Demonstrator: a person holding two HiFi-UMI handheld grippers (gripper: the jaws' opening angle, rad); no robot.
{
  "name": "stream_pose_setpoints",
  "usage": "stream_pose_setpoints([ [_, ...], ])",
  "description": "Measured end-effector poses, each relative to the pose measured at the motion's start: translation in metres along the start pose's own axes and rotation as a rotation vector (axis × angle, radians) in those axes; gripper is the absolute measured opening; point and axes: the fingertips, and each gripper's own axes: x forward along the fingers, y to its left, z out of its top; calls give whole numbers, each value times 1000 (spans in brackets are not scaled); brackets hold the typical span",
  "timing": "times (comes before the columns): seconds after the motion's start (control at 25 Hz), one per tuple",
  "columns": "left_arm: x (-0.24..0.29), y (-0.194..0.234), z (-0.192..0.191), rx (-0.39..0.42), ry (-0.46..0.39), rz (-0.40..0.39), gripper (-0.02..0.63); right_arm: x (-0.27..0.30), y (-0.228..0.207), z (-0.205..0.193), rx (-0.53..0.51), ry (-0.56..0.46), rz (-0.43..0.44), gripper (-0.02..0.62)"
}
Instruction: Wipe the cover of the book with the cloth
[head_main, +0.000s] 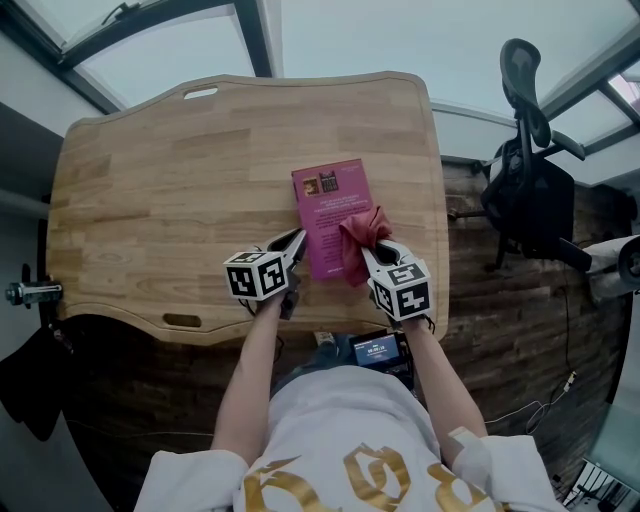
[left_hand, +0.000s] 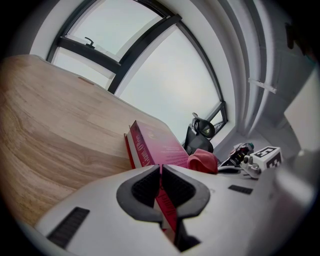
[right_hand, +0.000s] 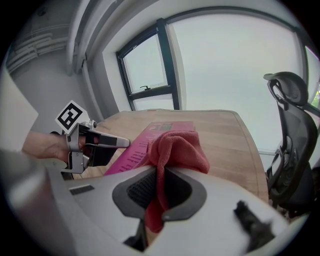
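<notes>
A pink book (head_main: 328, 200) lies near the front right of the wooden table (head_main: 170, 200). My left gripper (head_main: 298, 241) sits at the book's near left edge. In the left gripper view its jaws (left_hand: 161, 172) are shut with the book's pink edge (left_hand: 159, 142) pinched between them. A red cloth (head_main: 362, 236) rests bunched on the book's near right part. My right gripper (head_main: 373, 253) is shut on the cloth (right_hand: 177, 147), which hangs through the jaws (right_hand: 159, 187) and spills over the pink book (right_hand: 145, 137). The left gripper (right_hand: 119, 143) shows beside the book's left edge.
A black office chair (head_main: 530, 190) stands just right of the table, also visible as a chair (right_hand: 292, 130) in the right gripper view. The table's right edge is close to the book. A small device with a screen (head_main: 378, 350) sits at the person's waist. Windows lie beyond the table.
</notes>
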Motion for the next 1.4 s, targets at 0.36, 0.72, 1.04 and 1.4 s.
stream_pose_setpoints([
  [0.36, 0, -1, 0, -2, 5, -16, 25, 7, -6, 8, 2, 6, 0, 40],
  [0.72, 0, -1, 1, -11, 11, -36, 25, 17, -13, 20, 1, 7, -4, 40],
  [1.04, 0, 0, 1, -19, 19, -52, 25, 27, -17, 31, -6, 10, -9, 40],
  [1.4, 0, -1, 0, -13, 34, -63, 23, 37, -22, 43, -14, -3, -9, 40],
])
